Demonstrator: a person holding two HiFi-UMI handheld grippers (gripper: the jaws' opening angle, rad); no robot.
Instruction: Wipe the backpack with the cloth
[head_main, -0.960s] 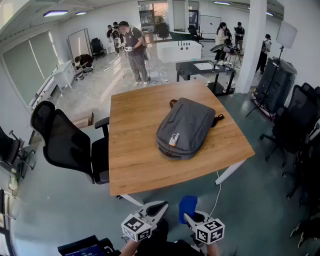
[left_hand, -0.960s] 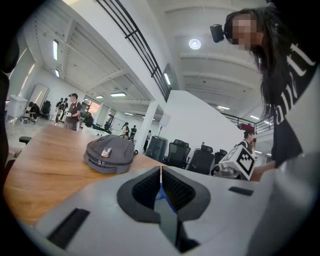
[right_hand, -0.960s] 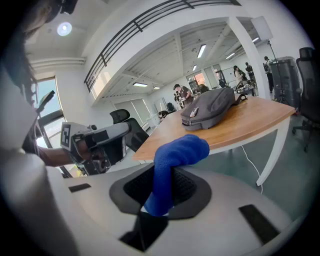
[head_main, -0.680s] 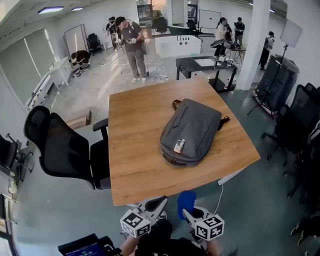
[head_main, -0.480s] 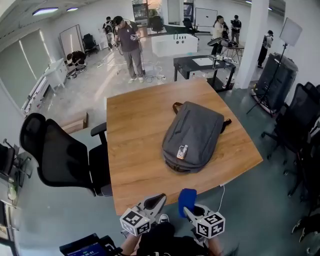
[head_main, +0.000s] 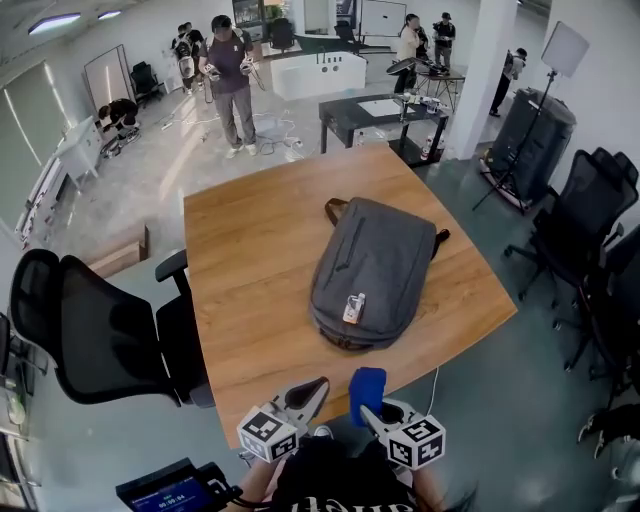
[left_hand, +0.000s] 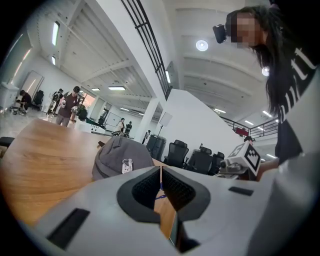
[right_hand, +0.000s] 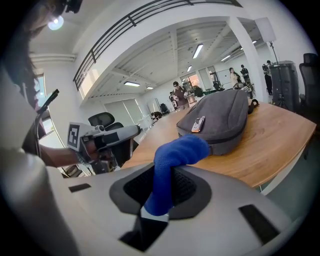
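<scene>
A grey backpack (head_main: 373, 268) lies flat on the wooden table (head_main: 250, 280), right of centre, with a small white tag near its front edge. It also shows in the left gripper view as the backpack (left_hand: 120, 157) and in the right gripper view as the backpack (right_hand: 220, 117). My right gripper (head_main: 371, 409) is below the table's near edge, shut on a blue cloth (head_main: 367, 390); the cloth (right_hand: 172, 162) sticks up from between its jaws. My left gripper (head_main: 308, 394) sits beside it, shut with nothing in it. Both are well short of the backpack.
A black mesh office chair (head_main: 95, 335) stands at the table's left side. More black chairs (head_main: 590, 215) and a dark bin (head_main: 535, 140) are to the right. Several people (head_main: 228, 75) stand far behind the table near a black desk (head_main: 375, 115).
The view has shifted: the table and backpack sit slightly further left in the view and closer. Both grippers stay low by the near table edge, the cloth still held.
</scene>
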